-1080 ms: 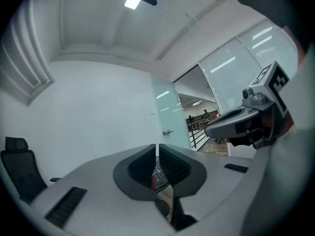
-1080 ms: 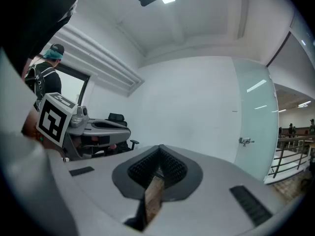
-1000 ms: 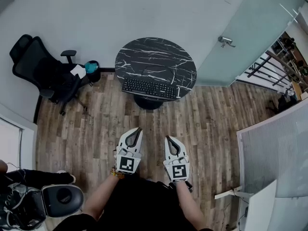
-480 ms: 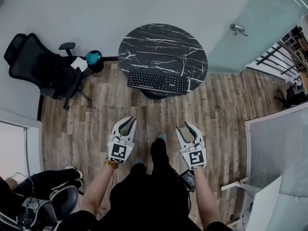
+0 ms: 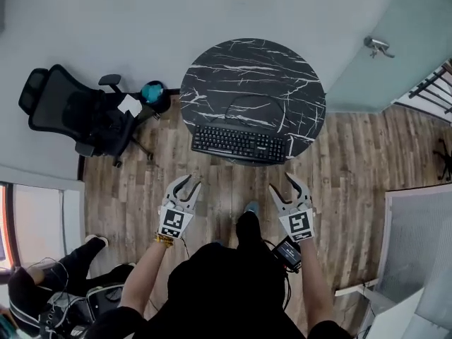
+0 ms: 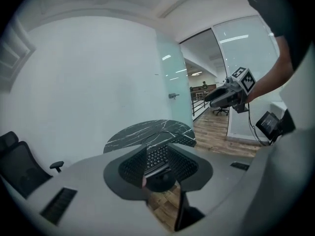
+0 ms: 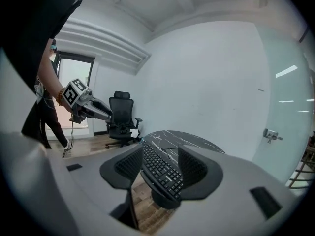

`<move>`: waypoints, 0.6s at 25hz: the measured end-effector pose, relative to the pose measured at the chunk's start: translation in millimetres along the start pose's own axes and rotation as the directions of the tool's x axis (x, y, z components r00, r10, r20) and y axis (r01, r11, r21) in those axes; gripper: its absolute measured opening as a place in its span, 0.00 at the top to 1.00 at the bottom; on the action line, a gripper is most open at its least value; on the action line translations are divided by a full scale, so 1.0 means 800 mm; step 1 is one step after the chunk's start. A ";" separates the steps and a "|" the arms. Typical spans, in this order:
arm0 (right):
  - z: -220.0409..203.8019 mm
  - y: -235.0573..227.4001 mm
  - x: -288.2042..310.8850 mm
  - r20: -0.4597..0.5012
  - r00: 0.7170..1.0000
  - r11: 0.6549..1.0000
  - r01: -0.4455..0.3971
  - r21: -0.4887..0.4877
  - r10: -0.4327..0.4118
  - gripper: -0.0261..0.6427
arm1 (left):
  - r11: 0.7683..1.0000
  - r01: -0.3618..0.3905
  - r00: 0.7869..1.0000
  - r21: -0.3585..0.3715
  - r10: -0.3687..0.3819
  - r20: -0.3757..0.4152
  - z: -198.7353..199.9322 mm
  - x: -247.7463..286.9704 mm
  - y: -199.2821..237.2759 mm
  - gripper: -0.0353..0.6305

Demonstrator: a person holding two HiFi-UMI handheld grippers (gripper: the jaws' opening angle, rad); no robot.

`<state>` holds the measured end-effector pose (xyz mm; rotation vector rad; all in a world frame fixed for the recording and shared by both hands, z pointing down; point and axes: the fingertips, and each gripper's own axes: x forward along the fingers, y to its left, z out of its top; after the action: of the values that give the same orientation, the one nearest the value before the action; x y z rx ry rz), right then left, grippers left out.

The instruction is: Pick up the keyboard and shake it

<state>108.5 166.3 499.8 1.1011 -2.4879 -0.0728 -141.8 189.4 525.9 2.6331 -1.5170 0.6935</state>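
My left tool [image 5: 185, 183] and right tool [image 5: 282, 183] have just been opening, both empty, now closer to the keyboard [image 5: 239, 144] on the marble surface [image 5: 252, 69]: approaching, no grasp yet.

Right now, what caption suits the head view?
Person facing the keyboard on a marble table, left gripper and right gripper just opening, empty.
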 end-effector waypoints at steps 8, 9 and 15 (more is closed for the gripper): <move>-0.072 -0.081 0.076 -0.121 0.988 0.994 -0.105 -0.025 0.101 0.61 | 0.975 -0.102 0.975 -0.195 0.059 -0.216 -0.056 0.096 0.044 0.65; -0.081 -0.090 0.083 -0.139 0.985 0.994 -0.104 -0.013 0.101 0.61 | 0.967 -0.099 0.971 -0.236 0.042 -0.235 -0.066 0.106 0.046 0.65; -0.143 -0.115 0.131 -0.274 0.948 0.982 -0.131 0.136 0.164 0.59 | 0.926 -0.049 0.939 -0.373 -0.085 -0.335 -0.124 0.159 0.082 0.59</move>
<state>154.6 41.6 621.9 0.8934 -2.3266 0.2605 -178.2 74.6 652.0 2.1086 -1.3609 0.7290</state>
